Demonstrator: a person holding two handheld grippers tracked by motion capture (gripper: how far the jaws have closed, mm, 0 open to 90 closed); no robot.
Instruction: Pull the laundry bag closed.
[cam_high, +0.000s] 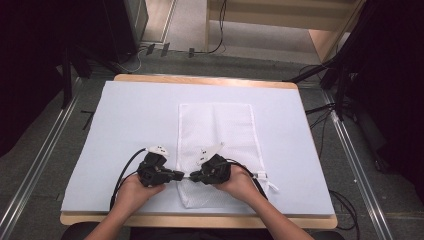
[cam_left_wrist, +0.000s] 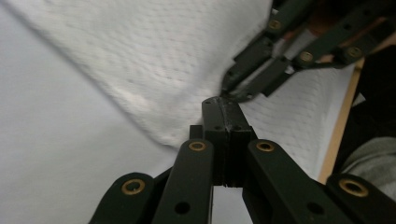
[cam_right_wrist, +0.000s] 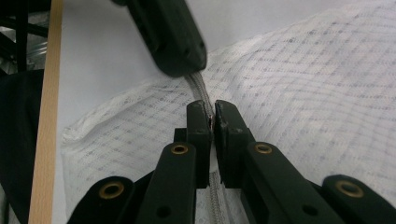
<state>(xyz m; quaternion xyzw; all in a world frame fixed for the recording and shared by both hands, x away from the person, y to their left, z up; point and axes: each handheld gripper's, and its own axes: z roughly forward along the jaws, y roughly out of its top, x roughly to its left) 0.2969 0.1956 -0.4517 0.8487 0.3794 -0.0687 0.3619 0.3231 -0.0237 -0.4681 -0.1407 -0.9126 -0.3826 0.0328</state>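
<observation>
I see a white mesh laundry bag lying flat on the pale blue foam mat that covers the wooden table. The bag is long, and its long side runs away from me up the mat. Near the end of the bag closest to me, a grey zipper runs across it from side to side.

My two claws meet tip to tip at the left end of that zipper. My left gripper is shut tight, and its tips pinch the corner of the bag where the zipper starts. My right gripper is shut too, and its tips are closed on the zipper line. I think it has the little pull tab, but that part is too small for me to be sure.

The zipper goes off to the right from here. So I think the right claw must slide along that line to the right, while the left claw keeps the corner in place.
</observation>
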